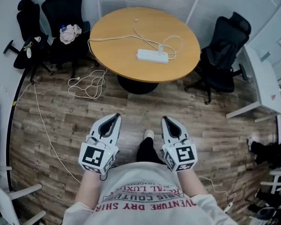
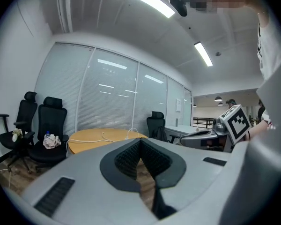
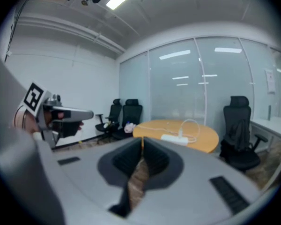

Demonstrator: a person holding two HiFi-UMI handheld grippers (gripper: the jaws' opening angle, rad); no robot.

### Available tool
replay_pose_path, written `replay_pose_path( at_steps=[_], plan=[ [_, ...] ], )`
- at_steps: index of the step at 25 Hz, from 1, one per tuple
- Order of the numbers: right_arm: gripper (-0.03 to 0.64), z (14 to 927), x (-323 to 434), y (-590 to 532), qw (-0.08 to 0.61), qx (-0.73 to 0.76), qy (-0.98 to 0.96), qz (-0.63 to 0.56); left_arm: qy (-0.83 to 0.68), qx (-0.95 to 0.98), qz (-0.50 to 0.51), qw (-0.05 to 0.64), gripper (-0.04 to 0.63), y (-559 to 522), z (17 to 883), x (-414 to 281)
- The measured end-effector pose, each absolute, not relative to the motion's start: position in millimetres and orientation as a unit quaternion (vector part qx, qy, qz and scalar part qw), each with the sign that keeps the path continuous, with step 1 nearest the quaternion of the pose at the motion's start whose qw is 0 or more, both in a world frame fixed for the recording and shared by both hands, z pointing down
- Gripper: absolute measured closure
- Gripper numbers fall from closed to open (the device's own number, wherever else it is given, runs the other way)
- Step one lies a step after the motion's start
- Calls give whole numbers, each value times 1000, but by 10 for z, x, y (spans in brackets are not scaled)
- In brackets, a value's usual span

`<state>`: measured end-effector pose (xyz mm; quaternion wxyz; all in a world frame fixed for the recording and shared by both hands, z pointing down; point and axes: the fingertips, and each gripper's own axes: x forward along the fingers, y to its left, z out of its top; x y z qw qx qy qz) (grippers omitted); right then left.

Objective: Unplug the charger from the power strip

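Round wooden table (image 1: 117,55), black chairs (image 1: 61,13), plank floor (image 1: 215,130).

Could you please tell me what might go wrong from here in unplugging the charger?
1. The white power strip lies loose on the round wooden table; pulling the white charger alone could lift or drag it.
2. Thin white cable lies around the charger and might get pinched instead.
3. White cord coiled on the wooden floor beside the table could snag a foot.
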<state>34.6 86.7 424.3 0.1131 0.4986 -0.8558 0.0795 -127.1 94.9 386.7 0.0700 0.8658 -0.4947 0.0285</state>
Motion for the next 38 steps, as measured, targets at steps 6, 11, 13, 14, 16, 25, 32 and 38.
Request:
replay_pose_path(
  at_steps=[6, 11, 13, 14, 16, 25, 32, 38],
  plan=[
    [588, 4203, 619, -179, 112, 476, -869, 75, -525, 847, 40, 68, 563, 63, 3829, -1054],
    [588, 4202, 975, -1062, 115, 457, -879, 76, -545, 835, 43, 67, 563, -707, 3831, -729],
    [588, 4232, 1082, -1377, 117, 454, -880, 80, -550, 831, 43, 73, 563, -993, 3856, -622],
    [588, 4253, 1127, -1502, 118, 452, -880, 83, -549, 831, 46, 76, 563, -1112, 3877, -561],
    [588, 4308, 1211, -1692, 122, 449, -881, 90, -544, 833, 56, 78, 563, -1306, 3925, -436],
    [588, 4556, 1324, -2310, 145, 452, -873, 115, -521, 845, 82, 92, 563, -2091, 4124, -249],
    [588, 4679, 1150, -2873, 169, 467, -858, 132, -467, 871, 104, 110, 563, -2947, 4435, -271],
    [588, 4956, 925, -3278, 198, 466, -844, 178, -374, 910, 152, 96, 563, -3523, 4696, -160]
  ],
)
